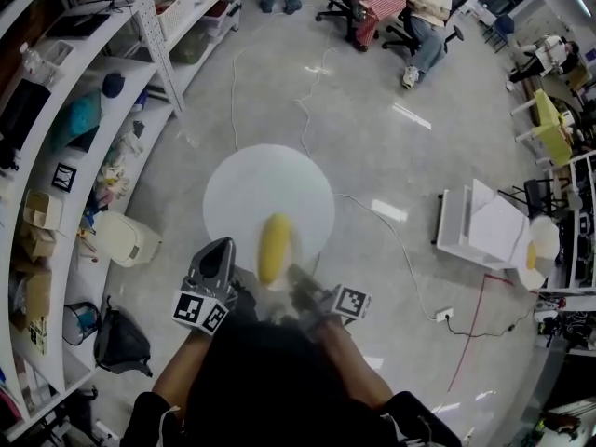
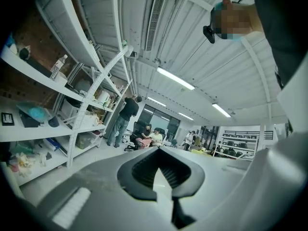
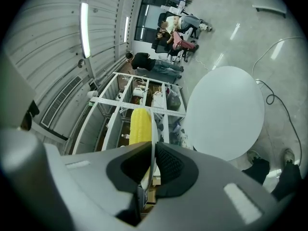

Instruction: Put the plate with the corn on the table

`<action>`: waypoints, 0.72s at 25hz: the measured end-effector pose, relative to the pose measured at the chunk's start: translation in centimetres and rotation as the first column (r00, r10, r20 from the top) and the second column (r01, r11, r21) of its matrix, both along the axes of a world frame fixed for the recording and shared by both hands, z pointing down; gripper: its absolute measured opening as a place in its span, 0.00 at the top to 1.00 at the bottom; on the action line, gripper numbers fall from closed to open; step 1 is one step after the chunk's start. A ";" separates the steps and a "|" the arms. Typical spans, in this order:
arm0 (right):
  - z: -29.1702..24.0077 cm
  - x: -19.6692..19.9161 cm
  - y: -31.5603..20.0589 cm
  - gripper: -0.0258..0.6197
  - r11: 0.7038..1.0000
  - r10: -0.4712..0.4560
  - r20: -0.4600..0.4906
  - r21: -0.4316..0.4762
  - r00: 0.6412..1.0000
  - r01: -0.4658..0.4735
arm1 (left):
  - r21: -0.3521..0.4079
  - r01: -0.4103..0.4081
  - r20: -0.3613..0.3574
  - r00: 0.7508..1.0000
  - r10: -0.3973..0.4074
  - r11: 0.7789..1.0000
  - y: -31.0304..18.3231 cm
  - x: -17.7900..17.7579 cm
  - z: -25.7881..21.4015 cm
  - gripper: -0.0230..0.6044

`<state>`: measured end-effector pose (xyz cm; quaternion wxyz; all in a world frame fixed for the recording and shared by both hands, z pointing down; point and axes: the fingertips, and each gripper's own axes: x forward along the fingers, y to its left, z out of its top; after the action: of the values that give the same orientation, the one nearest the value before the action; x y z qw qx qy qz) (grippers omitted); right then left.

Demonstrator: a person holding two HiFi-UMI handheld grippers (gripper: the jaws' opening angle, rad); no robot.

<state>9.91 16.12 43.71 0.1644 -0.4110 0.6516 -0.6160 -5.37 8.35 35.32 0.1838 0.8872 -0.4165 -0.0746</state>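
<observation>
- thin pale plate (image 1: 292, 250) barely shows against the round white table (image 1: 233, 189); right gripper (image 1: 300, 282) blurred
- long yellow corn cob (image 1: 274, 247) lies on it, over the table's near edge
- right gripper clamped on the plate's rim; left gripper (image 1: 216, 254) closed, empty

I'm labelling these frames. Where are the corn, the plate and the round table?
corn (image 1: 274, 247): head view, middle of the cob.
plate (image 3: 153, 121): right gripper view, its thin edge beside the cob.
round table (image 1: 253, 184): head view, bare part of the top.
</observation>
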 end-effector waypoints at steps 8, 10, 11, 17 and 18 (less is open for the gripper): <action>-0.6 -2.7 -3.4 0.91 0.997 0.062 0.053 0.035 0.997 -0.064 | -0.022 -0.057 -0.005 0.998 0.057 0.998 -3.7 -2.5 0.9 0.96; -1.0 -3.0 -4.2 0.91 0.996 0.071 0.055 0.051 0.996 -0.074 | -0.020 -0.071 -0.003 0.997 0.071 0.997 -4.5 -2.8 0.9 0.96; -1.1 -3.1 -4.5 0.91 0.995 0.074 0.055 0.056 0.996 -0.077 | -0.019 -0.075 -0.003 0.997 0.075 0.997 -4.9 -2.9 0.9 0.96; -1.8 -3.0 -5.9 0.91 0.994 0.050 0.031 0.093 0.998 -0.053 | -0.034 -0.066 -0.011 0.998 0.065 0.997 -6.0 -3.2 1.3 0.96; -1.9 -2.9 -6.1 0.91 0.994 0.050 0.034 0.092 0.998 -0.053 | -0.035 -0.062 -0.010 0.998 0.062 0.997 -6.2 -3.1 1.4 0.96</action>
<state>7.01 10.05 41.85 0.2095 -0.4096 0.6660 -0.5872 -8.44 2.14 36.72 0.2036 0.8960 -0.3891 -0.0656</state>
